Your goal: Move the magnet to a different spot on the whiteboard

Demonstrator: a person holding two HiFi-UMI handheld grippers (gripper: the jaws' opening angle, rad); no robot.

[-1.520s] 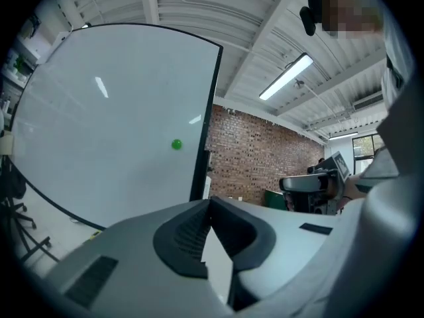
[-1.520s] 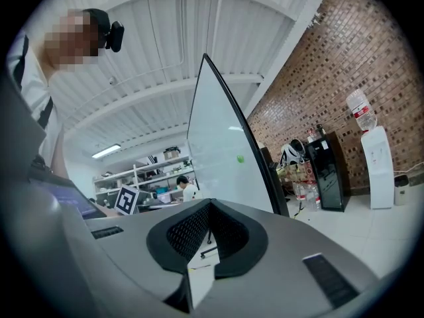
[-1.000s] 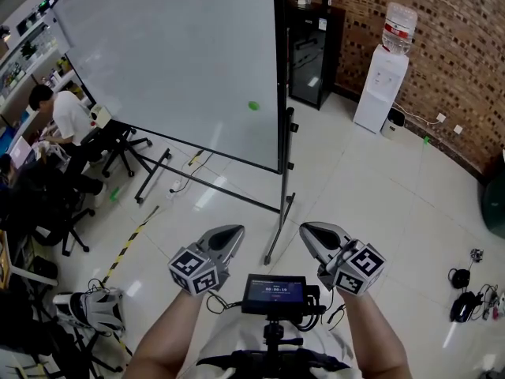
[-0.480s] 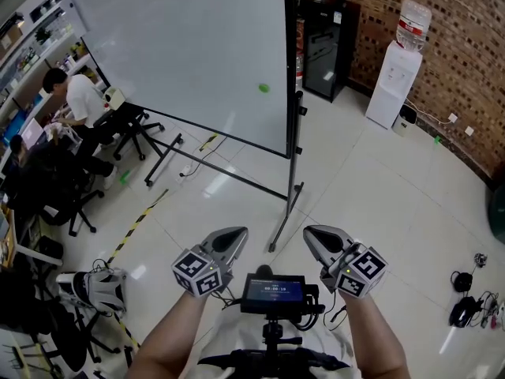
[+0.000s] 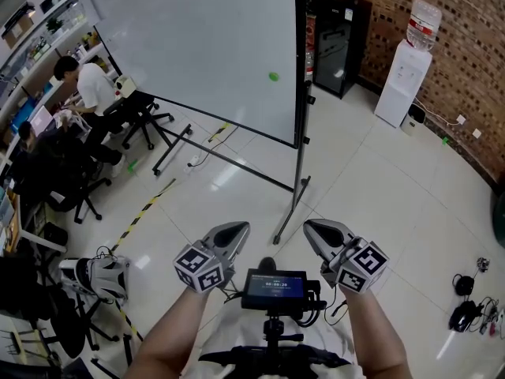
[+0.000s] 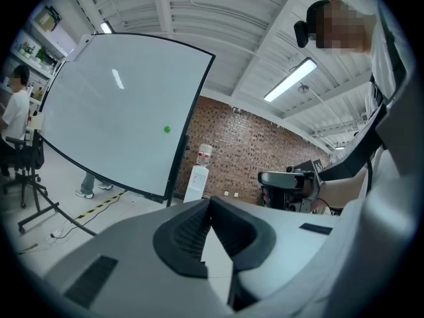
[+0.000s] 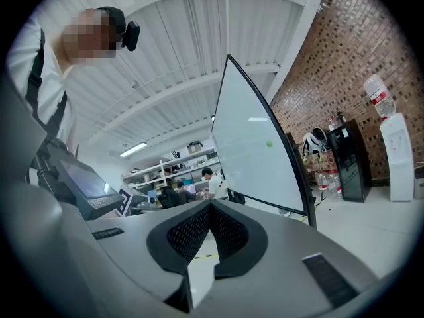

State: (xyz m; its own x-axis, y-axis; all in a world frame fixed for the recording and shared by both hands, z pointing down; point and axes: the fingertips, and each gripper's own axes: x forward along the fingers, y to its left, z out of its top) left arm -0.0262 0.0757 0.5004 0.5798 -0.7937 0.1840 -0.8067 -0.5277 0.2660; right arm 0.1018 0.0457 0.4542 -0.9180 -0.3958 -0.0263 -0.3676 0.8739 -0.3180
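The magnet (image 5: 273,76) is a small green dot stuck low on the right side of the whiteboard (image 5: 197,38), which stands on a wheeled frame a few steps ahead. Both grippers are held low in front of the body, far short of the board. My left gripper (image 5: 235,229) is shut with nothing in it, and so is my right gripper (image 5: 316,227). In the left gripper view the magnet (image 6: 166,129) shows beyond the closed left gripper (image 6: 211,201). In the right gripper view the magnet (image 7: 269,144) sits above the closed right gripper (image 7: 211,205).
The board's frame leg (image 5: 296,188) reaches toward me on the tiled floor. A black cabinet (image 5: 339,34) and water dispenser (image 5: 410,61) stand by the brick wall. People sit at desks (image 5: 91,85) on the left. Yellow-black tape (image 5: 142,219) and cables (image 5: 465,298) lie on the floor.
The whiteboard and its magnet have drifted right and up in the head view as the person moves. Both grippers stay shut, side by side.
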